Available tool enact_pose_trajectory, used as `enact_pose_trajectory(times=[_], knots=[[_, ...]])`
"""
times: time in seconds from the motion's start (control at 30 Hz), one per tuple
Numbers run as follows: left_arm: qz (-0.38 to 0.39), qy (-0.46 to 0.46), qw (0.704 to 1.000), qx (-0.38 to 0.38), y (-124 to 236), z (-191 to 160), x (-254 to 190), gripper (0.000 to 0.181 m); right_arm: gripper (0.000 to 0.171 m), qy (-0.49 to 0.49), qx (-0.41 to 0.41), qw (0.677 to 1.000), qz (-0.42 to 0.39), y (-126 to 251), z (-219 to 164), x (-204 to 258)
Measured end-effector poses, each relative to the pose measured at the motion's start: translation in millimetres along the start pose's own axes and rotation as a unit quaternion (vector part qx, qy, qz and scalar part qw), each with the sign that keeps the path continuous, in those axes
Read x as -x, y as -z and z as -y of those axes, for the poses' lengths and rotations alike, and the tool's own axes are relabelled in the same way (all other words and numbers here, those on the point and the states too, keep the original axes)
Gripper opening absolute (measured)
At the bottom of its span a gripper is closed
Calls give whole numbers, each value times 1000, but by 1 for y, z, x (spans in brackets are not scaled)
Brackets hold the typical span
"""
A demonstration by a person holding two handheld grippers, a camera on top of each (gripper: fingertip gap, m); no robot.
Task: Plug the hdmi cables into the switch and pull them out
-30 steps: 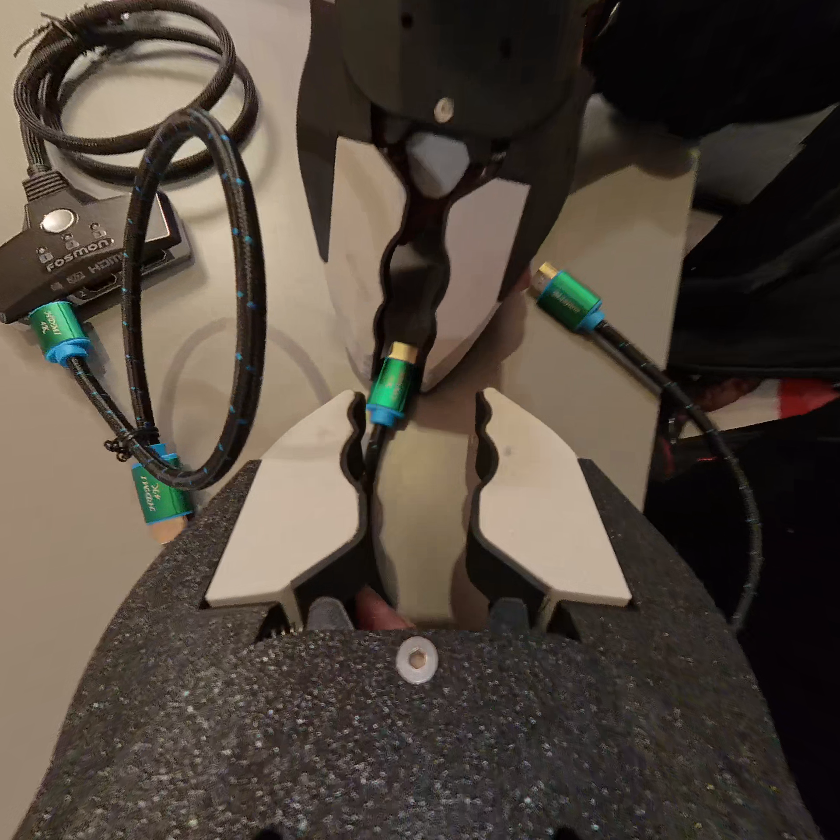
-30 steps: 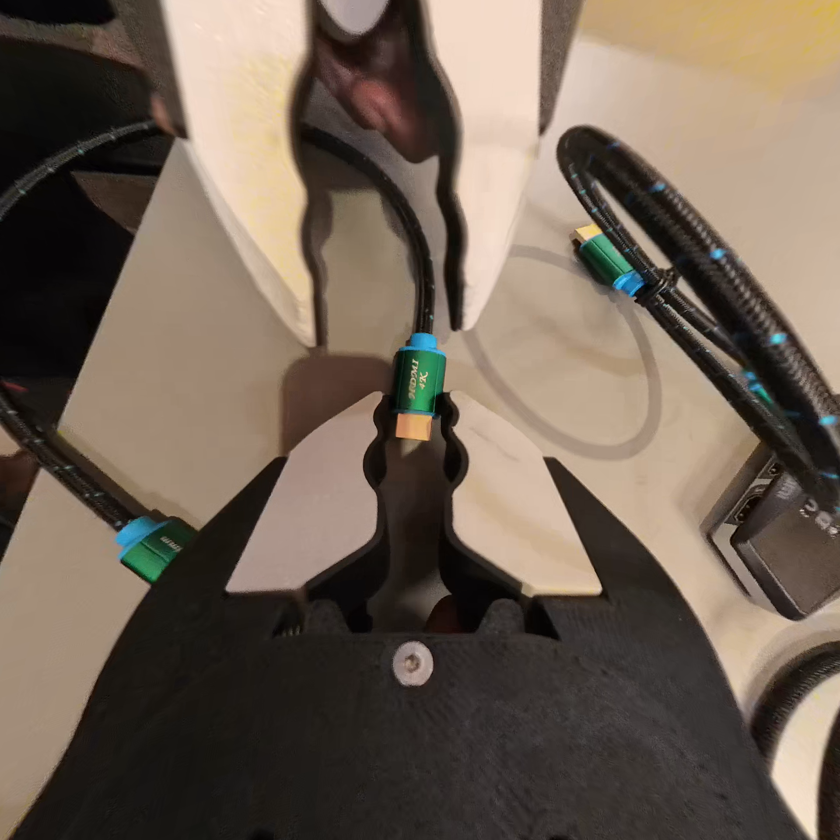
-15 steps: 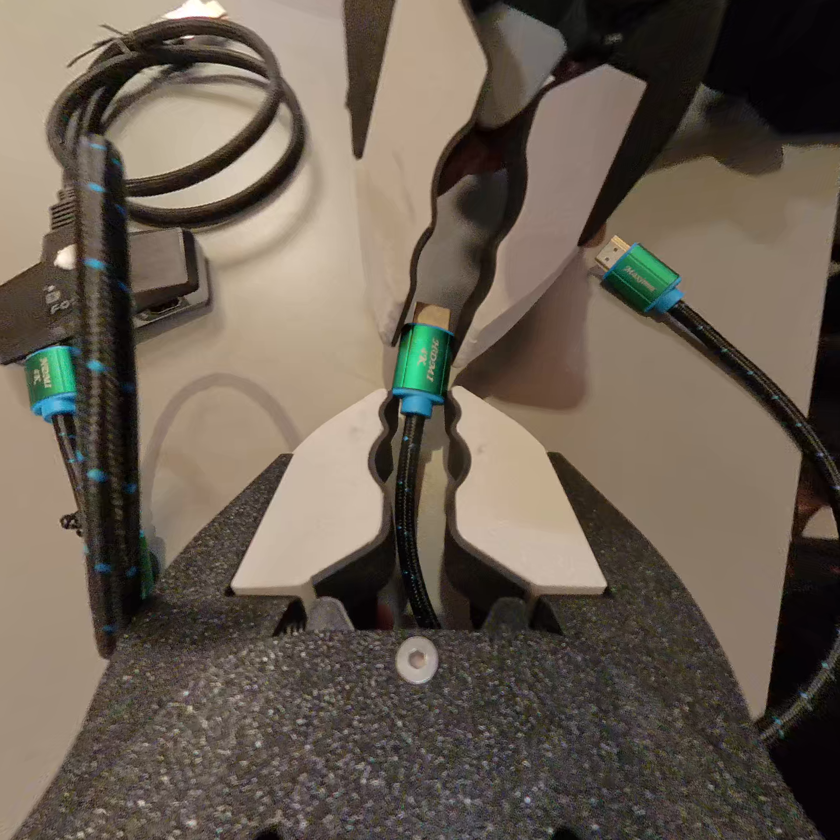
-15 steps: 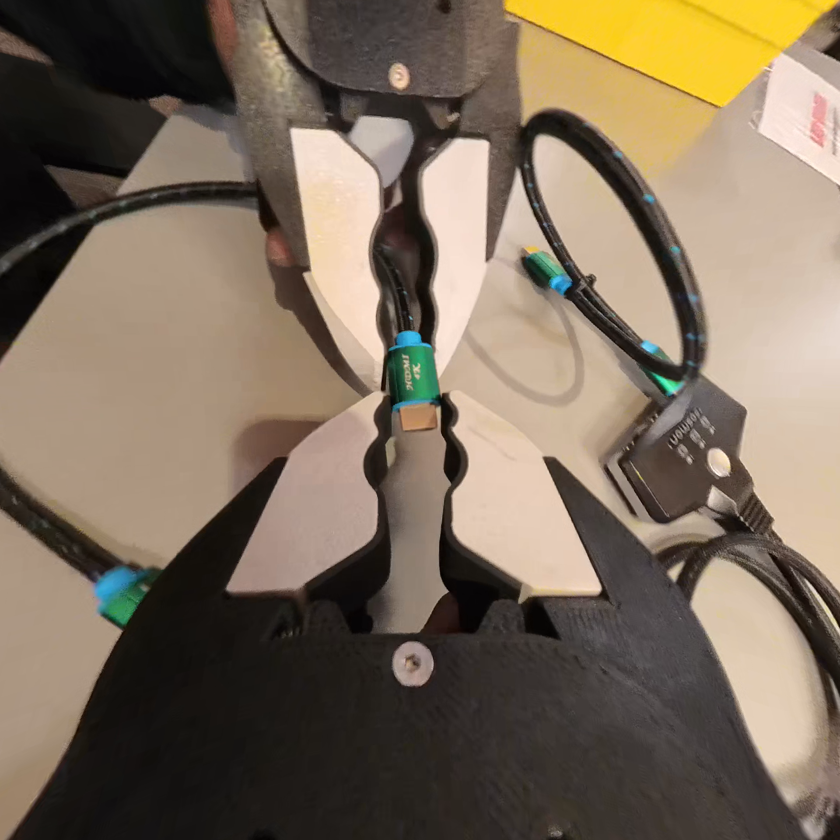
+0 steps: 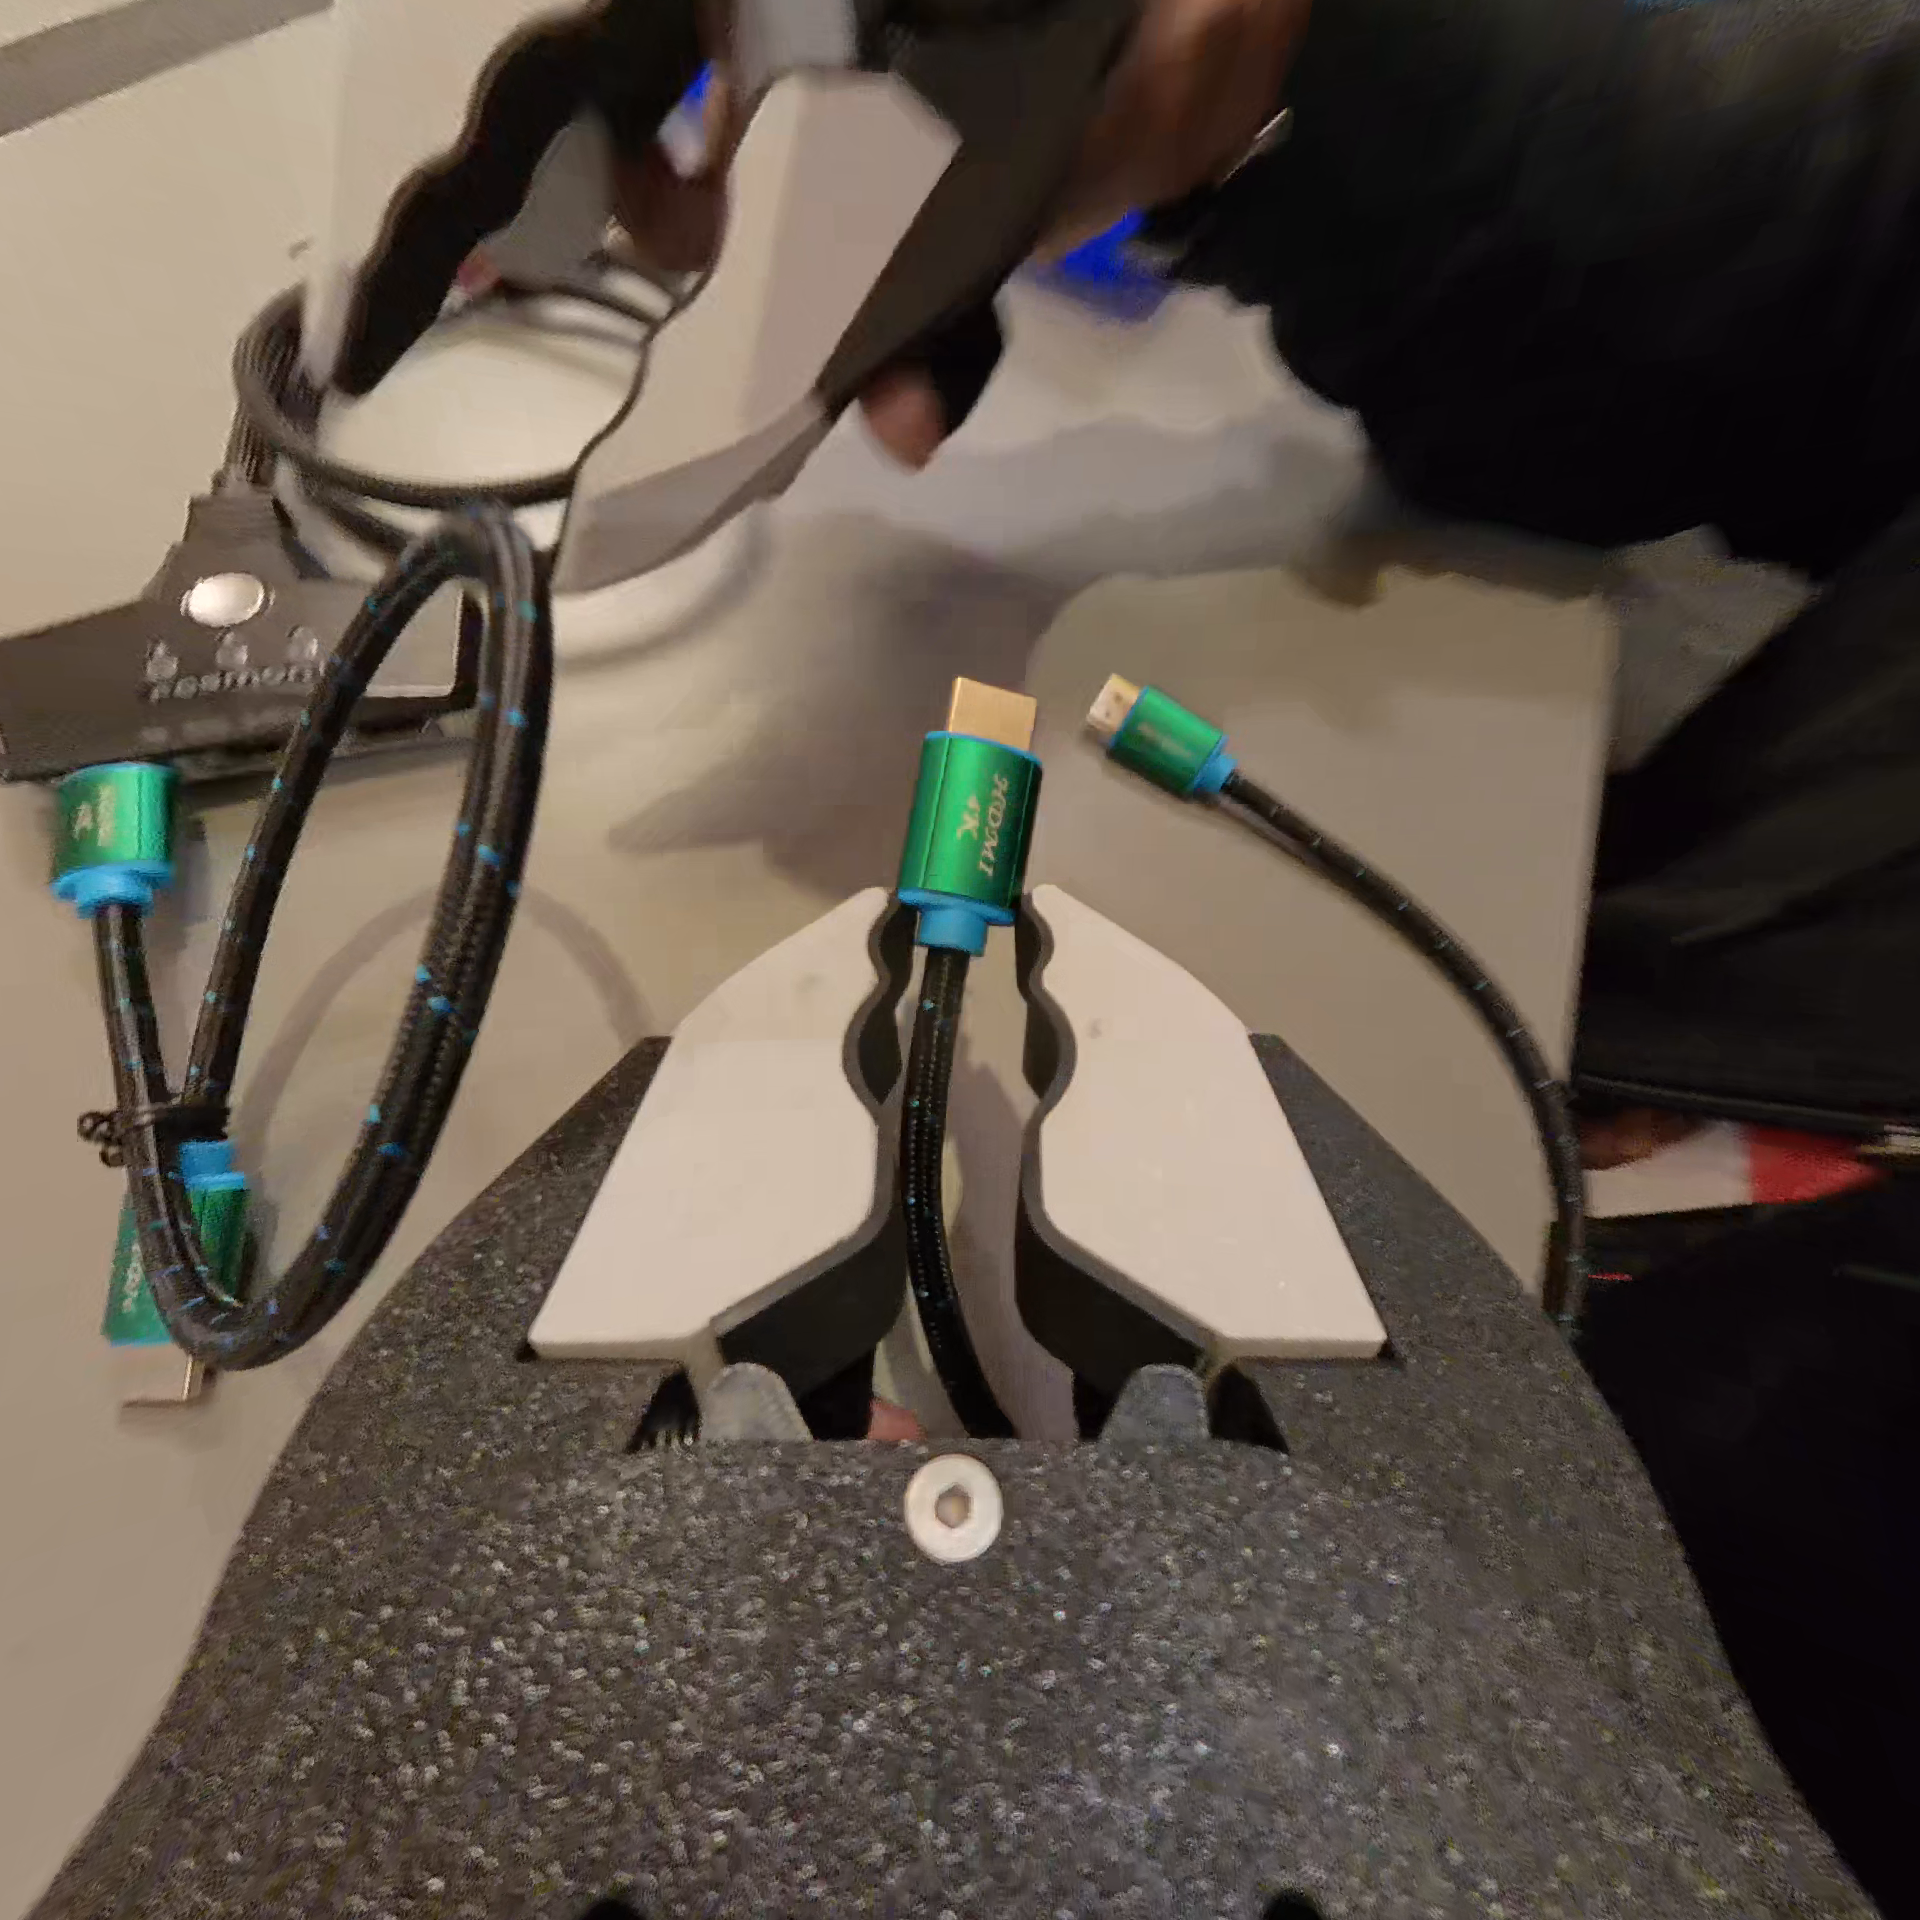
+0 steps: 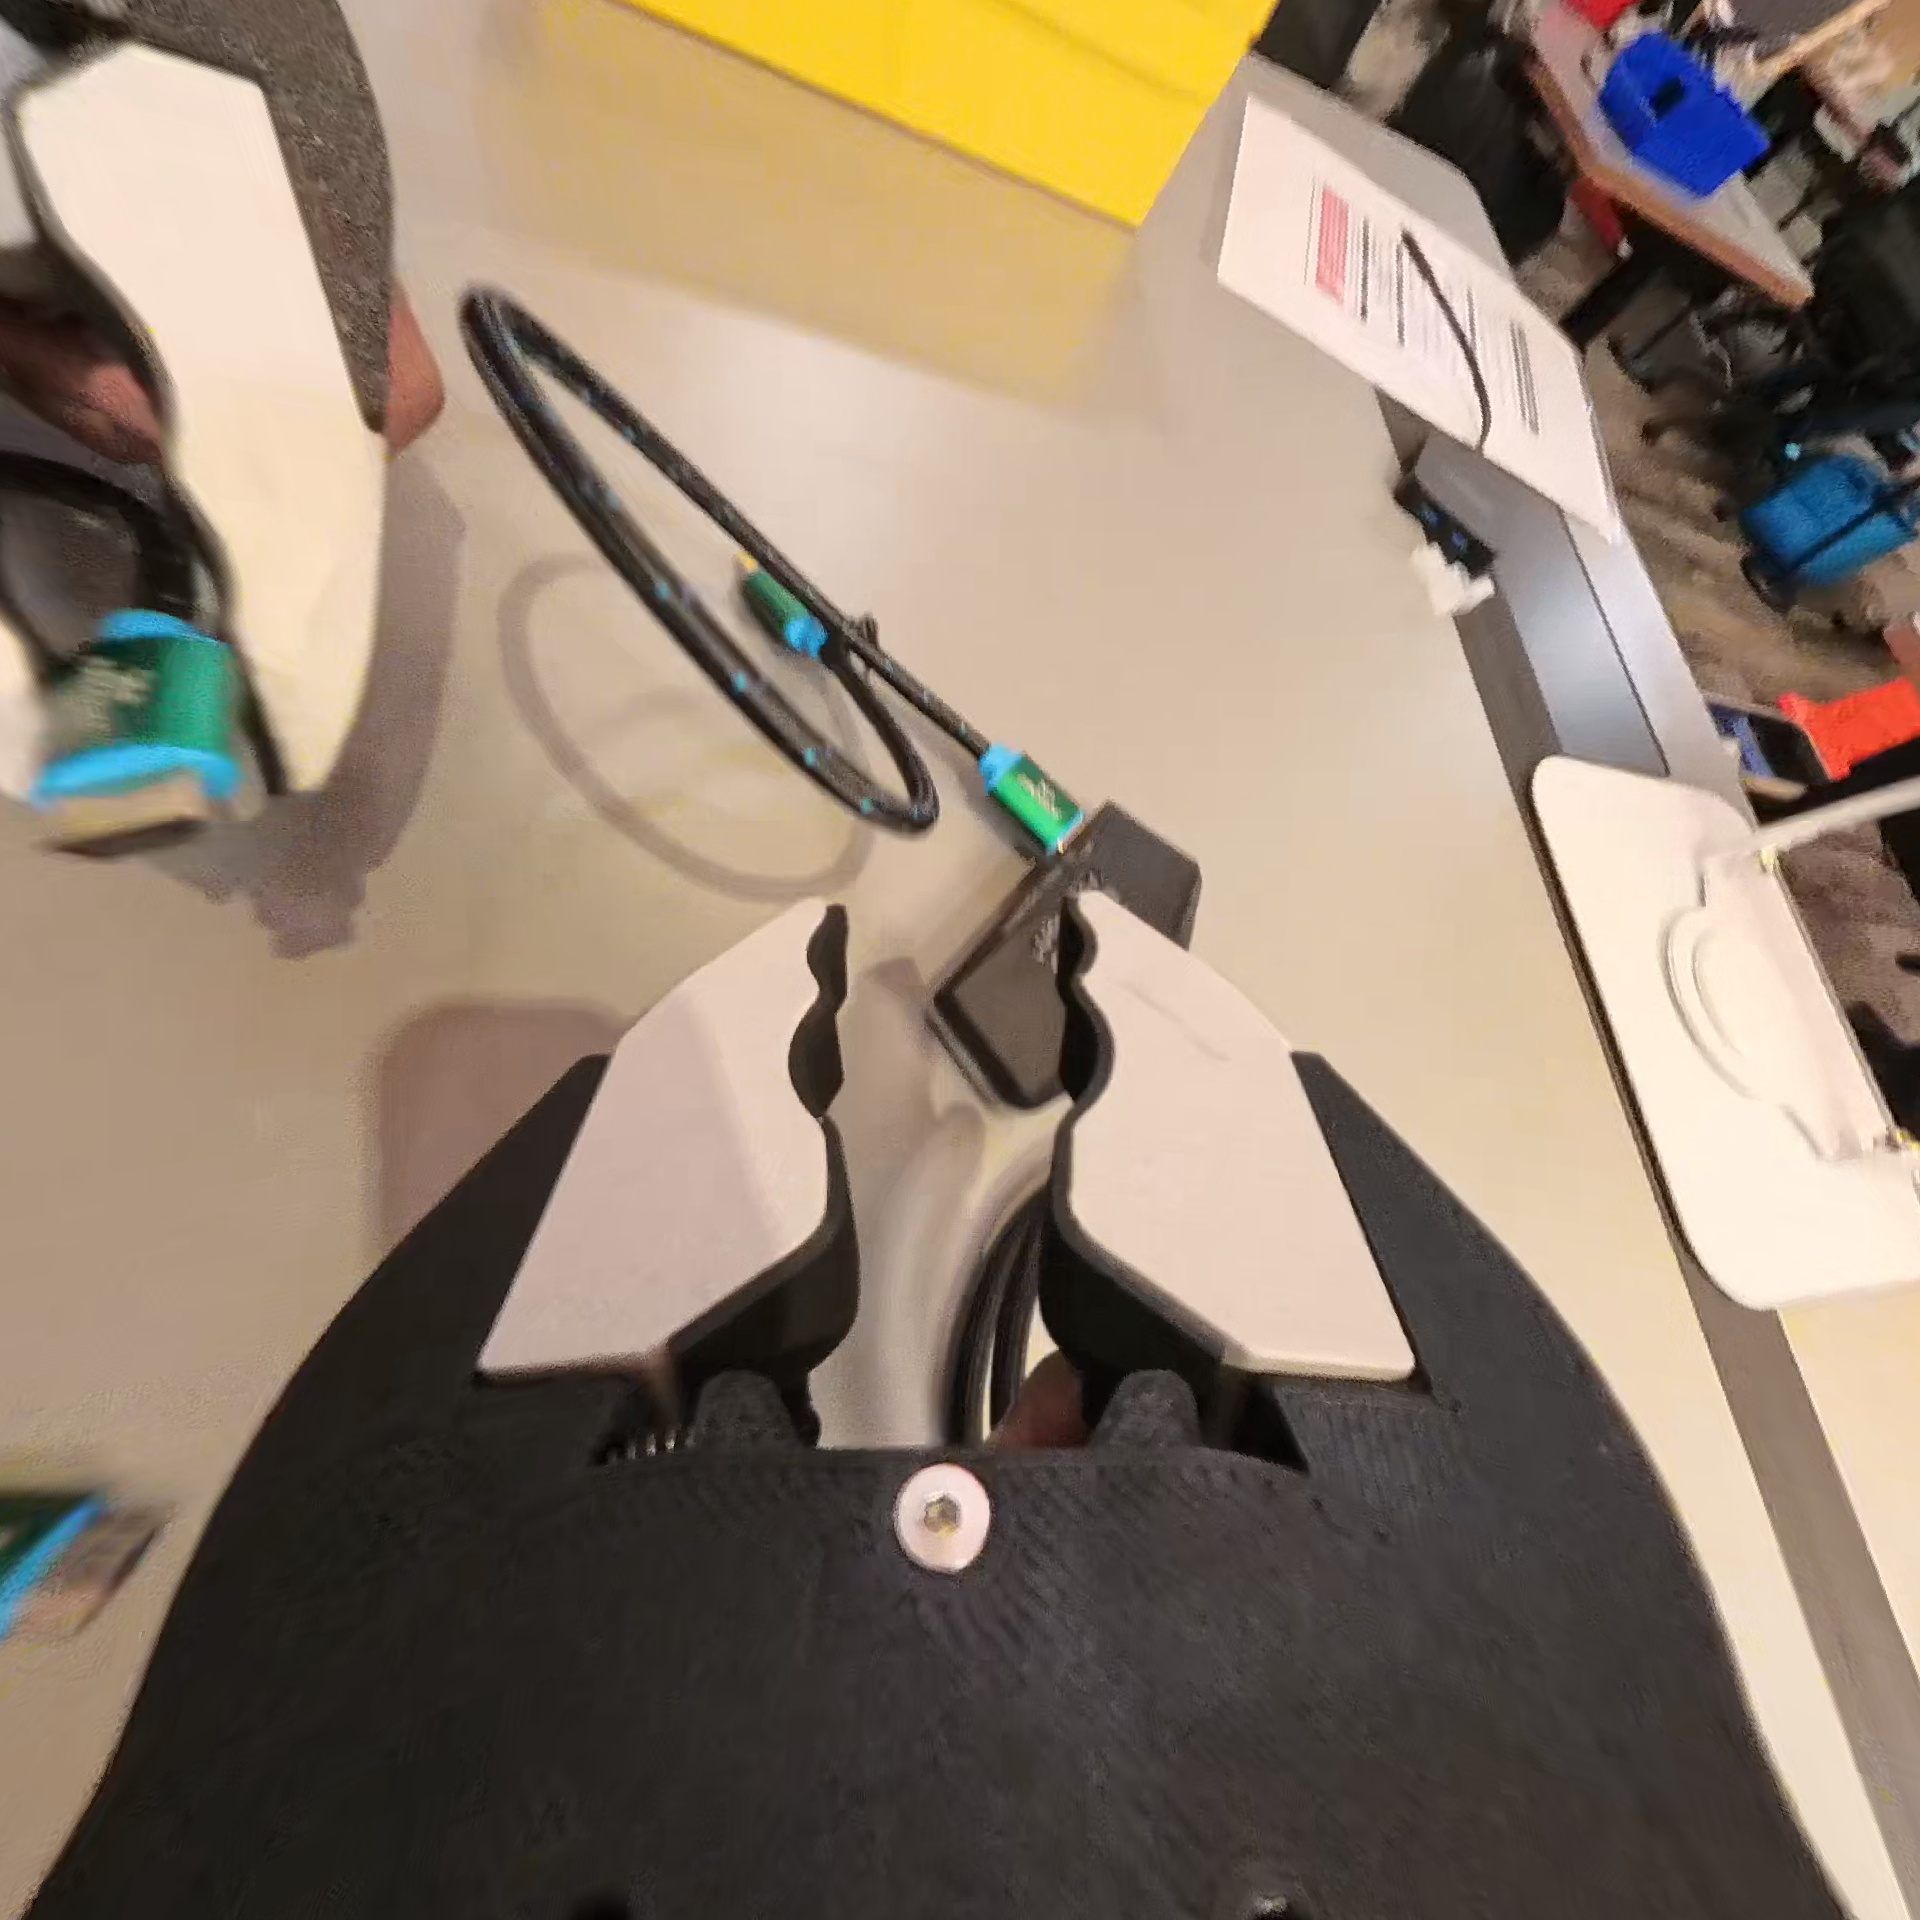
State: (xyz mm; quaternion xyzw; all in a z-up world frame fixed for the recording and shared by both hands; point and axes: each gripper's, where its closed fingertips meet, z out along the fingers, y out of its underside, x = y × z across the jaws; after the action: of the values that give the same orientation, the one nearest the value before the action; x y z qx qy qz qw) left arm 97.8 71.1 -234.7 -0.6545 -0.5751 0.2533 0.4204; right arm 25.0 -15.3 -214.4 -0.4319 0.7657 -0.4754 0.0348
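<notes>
My left gripper (image 5: 956, 920) is shut on a black braided HDMI cable just behind its green plug (image 5: 971, 821), whose gold tip points forward and up. The black switch (image 5: 208, 665) lies at the left with another green plug (image 5: 109, 821) in its near side. My right gripper (image 6: 951, 925) is open and empty, hovering over the switch (image 6: 1132, 862), which shows between and behind its fingertips. The plugged-in connector (image 6: 1023, 795) sits at the switch's far end. The left gripper (image 6: 208, 416) with its plug (image 6: 135, 707) is at the upper left of the right wrist view.
A coiled cable loop (image 5: 416, 935) stands beside the switch. A loose green plug (image 5: 1164, 743) lies to the right near the table edge. A yellow sheet (image 6: 935, 94), a printed paper (image 6: 1423, 312) and a white pad (image 6: 1714, 1039) lie far and right. My left tips are about 15 cm from the black switch (image 5: 208, 665), my right tips only 7 cm. From the right gripper's tips to the plugged-in connector (image 6: 1023, 795) is close to 10 cm. The left camera catches it too, in the left wrist view (image 5: 116, 840).
The right gripper let go of the plug's tip, opened wider and swung away over the switch. The left gripper keeps the cable and has pulled apart from the right one.
</notes>
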Motion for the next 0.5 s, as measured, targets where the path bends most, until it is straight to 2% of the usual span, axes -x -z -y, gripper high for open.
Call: enact_pose_trajectory(times=[0.13,0.2,0.33,0.5], knots=[[-38,-20,998,-51,33,34,-21,18,39,36,-37,999,17,-17,18,10],[-35,-8,996,-79,53,53,-19,17,29,57,-43,997,29,-24,20,21],[15,21,995,-97,83,78,14,16,21,73,-27,996,47,-36,14,47],[52,53,995,-63,73,85,63,16,20,52,19,996,63,-50,2,76]])
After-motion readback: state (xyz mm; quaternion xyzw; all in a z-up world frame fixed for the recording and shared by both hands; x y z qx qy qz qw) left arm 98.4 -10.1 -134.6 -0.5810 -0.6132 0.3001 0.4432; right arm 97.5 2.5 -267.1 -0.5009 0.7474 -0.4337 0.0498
